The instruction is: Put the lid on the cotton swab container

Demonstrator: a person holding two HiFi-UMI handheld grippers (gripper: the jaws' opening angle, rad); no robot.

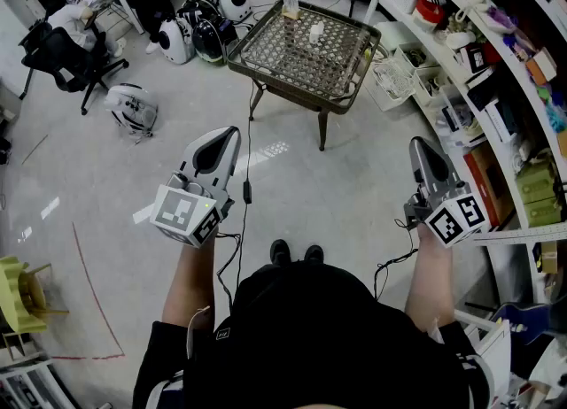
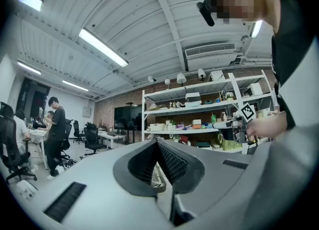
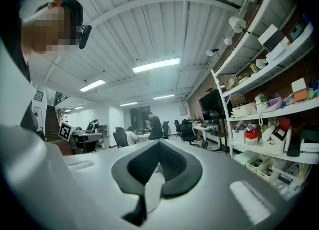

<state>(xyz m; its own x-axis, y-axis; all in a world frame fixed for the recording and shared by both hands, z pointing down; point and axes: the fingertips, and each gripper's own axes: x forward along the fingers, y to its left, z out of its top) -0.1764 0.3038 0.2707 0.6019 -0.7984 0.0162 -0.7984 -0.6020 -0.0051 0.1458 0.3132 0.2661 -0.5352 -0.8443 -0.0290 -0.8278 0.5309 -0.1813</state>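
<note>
The wicker worktop (image 1: 257, 29) stands well ahead. The left gripper (image 1: 230, 137) and right gripper (image 1: 417, 145) hang far from it, fingers closed on nothing. On it stands a small white container (image 1: 314, 34), probably light, slippery plastic. I cannot make out the lid; it is best pinched by its rim.

Person wears black short-sleeved top (image 1: 301, 345), black shoes (image 1: 295, 253). Left gripper (image 1: 229, 138) and right gripper (image 1: 418, 145): grey shells, black ribbed pads (image 2: 144, 162), each with white cube (image 1: 184, 214) of black square markers; thin black cables (image 1: 244, 221) hang from both
</note>
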